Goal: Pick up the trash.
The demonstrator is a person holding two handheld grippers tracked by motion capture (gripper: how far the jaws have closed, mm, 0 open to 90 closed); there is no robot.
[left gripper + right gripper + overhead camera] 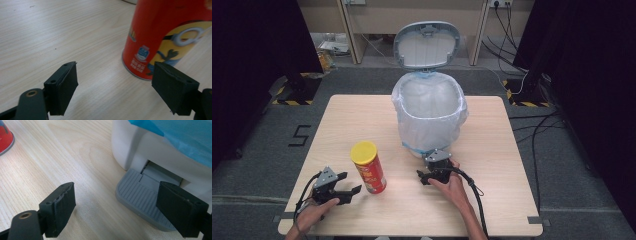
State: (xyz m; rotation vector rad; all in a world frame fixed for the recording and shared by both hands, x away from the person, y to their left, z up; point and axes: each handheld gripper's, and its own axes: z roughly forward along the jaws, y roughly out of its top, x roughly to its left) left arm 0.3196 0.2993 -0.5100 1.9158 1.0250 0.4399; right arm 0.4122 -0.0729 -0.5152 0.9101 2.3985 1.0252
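Pale wood table [492, 125] carries an upright red crisp can [368, 167] with a yellow lid, placed near the front left, with a lined pedal bin [430, 117] standing open behind it. Beside the can, the left gripper [346, 188] is held with jaws wide apart and empty, while the right gripper [428, 176] is poised, open and empty, at the bin's grey pedal [142, 197], apparently resting on it. Should the can be approached off-centre, it is judged likely to be knocked over by one jaw and rolled away; should the pedal be released, the lid could drop.
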